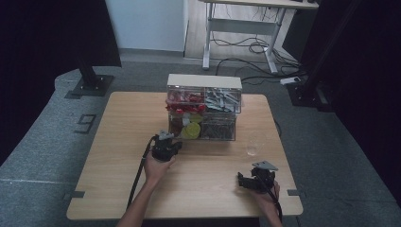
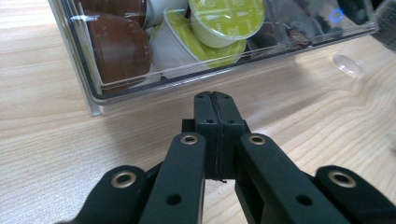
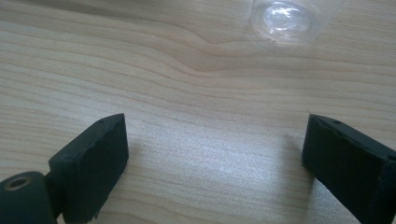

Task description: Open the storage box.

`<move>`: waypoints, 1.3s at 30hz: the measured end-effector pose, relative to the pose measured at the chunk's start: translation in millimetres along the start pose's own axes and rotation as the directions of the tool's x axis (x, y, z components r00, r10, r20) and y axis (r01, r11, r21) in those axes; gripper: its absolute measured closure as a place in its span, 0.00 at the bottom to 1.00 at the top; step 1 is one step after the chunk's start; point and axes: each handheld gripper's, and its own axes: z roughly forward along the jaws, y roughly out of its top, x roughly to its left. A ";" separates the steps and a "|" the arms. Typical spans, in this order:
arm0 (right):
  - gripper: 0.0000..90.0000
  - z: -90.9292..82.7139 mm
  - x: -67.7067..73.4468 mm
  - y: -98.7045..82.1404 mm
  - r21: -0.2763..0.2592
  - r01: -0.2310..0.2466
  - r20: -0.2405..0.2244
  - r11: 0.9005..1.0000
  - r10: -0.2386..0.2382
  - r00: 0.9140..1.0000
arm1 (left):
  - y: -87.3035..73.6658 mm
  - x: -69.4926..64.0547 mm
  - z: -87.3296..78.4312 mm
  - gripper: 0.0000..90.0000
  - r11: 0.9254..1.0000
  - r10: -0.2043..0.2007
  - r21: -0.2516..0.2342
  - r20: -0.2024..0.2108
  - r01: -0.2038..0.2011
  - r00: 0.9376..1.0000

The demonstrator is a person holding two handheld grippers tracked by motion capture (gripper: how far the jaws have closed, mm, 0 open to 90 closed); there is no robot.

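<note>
With its jaws pressed together on nothing, the left gripper [image 2: 215, 100] noses toward the clear drawer of coffee capsules [image 2: 187, 42] at the table's middle, where a shove could slide the whole organizer [image 1: 204, 81] back; the right gripper [image 3: 215, 154] waits spread wide near a plastic cup [image 3: 286, 18].

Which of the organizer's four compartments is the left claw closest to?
The lower-left compartment, the one holding the brown and yellow-green capsules. The shut left claw sits just in front of its clear front wall.
</note>
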 end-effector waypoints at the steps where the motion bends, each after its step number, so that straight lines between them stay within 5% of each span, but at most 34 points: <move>1: 0.08 0.2 0.0 0.2 0.000 0.000 0.000 1.000 0.000 1.000 | 0.2 0.9 1.4 1.00 1.000 -0.001 0.004 -0.001 0.001 1.000; 8: 0.08 1.9 -0.3 1.9 0.001 -0.001 -0.003 1.000 0.001 1.000 | 6.8 5.1 5.7 1.00 1.000 -0.010 0.001 -0.004 0.010 1.000; 12: 0.08 2.4 -0.5 2.2 0.000 0.001 -0.004 1.000 -0.001 1.000 | 12.8 2.7 4.2 1.00 1.000 0.021 -0.001 -0.029 -0.021 0.999; 15: 0.09 1.5 -0.5 1.5 -0.001 -0.006 0.002 1.000 0.006 1.000 | 12.9 1.1 2.5 1.00 1.000 0.001 0.004 0.002 -0.001 1.000; 18: 0.09 1.2 -0.7 1.2 -0.002 -0.007 0.005 1.000 0.007 1.000 | 8.3 -4.8 5.5 1.00 0.999 0.033 0.025 -0.007 -0.033 0.999; 27: 0.09 1.2 -1.0 1.2 -0.002 -0.007 0.002 1.000 0.007 1.000 | 6.1 -2.2 21.4 1.00 0.999 0.018 0.044 -0.008 -0.018 1.000; 39: 0.09 0.9 -3.4 0.9 -0.002 -0.008 0.004 1.000 0.008 1.000 | 9.6 -1.5 20.6 1.00 0.999 0.013 0.043 -0.025 -0.012 1.000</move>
